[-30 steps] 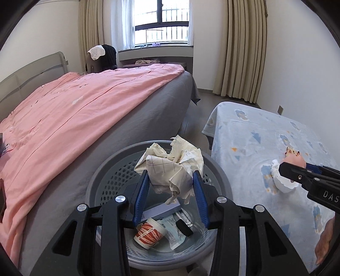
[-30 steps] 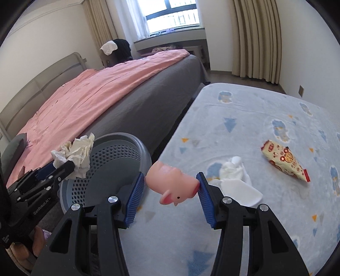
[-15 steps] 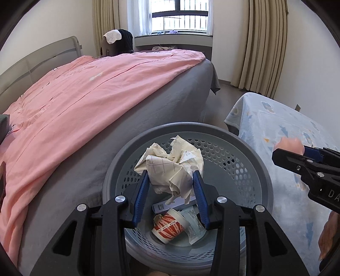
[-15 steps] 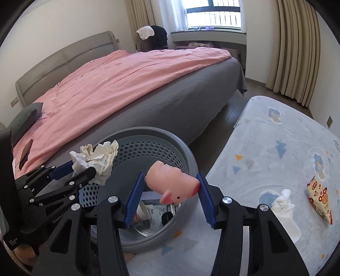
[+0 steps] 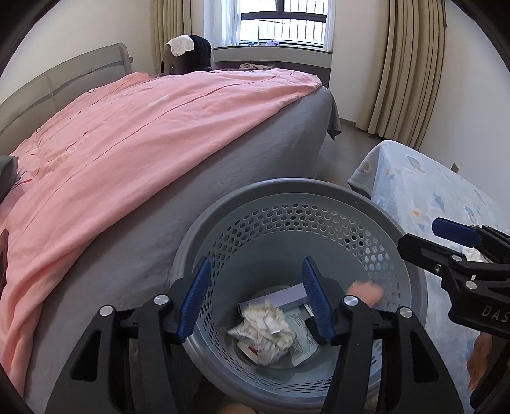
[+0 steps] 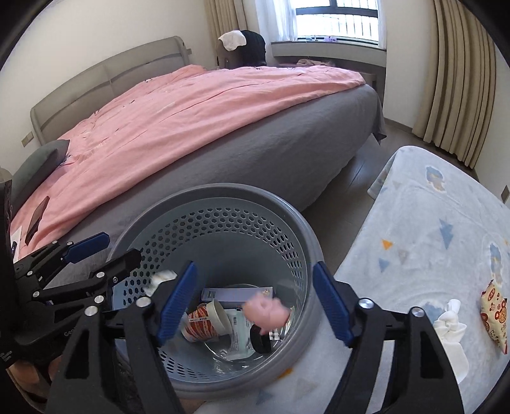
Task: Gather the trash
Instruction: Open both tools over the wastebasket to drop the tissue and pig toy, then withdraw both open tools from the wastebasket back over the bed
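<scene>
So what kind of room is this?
A bedroom, most likely: there's a big bed with a pink duvet, a padded headboard, and long curtains beside the window.

Bright daylight comes in from the window [image 5: 283, 24] at the back, which is a bit blown out. Shadows are soft. Heavy fisheye bend and black vignette at the corners. The pink toy [image 6: 267, 312] in the basket [image 6: 287, 210] is motion-blurred in both views; everything else is sharp.
</scene>
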The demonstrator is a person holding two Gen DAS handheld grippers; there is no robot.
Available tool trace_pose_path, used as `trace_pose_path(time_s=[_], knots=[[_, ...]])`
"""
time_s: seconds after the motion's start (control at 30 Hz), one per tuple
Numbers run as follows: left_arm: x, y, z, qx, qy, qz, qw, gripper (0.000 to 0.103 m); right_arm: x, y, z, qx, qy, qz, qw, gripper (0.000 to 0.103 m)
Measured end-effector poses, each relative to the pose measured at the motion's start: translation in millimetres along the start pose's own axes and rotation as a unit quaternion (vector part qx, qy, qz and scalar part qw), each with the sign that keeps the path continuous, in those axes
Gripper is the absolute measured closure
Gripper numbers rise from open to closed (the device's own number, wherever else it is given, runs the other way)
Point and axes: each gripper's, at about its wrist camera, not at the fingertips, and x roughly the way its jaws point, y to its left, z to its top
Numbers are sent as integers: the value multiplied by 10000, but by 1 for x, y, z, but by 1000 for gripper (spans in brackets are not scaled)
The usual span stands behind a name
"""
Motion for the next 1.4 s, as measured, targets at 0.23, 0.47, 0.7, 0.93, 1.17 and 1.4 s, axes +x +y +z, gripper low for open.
trace_pose_path(time_s=[0.23, 0.47, 0.7, 0.93, 1.17, 1.4], knots=[[-3, 4, 0, -53, -77, 214, 9997, 45, 1, 4, -1, -50, 9, -75, 10000, 27], [-7, 4, -1, -58, -158, 311, 9994, 39, 0, 5, -2, -82, -7, -116, 9999, 27], [-10, 0, -1, -22, -215, 281, 9994, 38, -1, 4, -6, -25, 39, -135, 9999, 24], [-12, -5, -1, 26, -226, 234, 9995, 35, -5, 0, -10, 64, 15, -168, 9998, 24], [-15, -13, -1, 65, -251, 147, 9996, 35, -14, -8, -16, 200, -12, -248, 9995, 24], [-22, -30, -2, 156, -297, -67, 9994, 35, -37, -27, -21, 441, -160, -378, 9982, 23]])
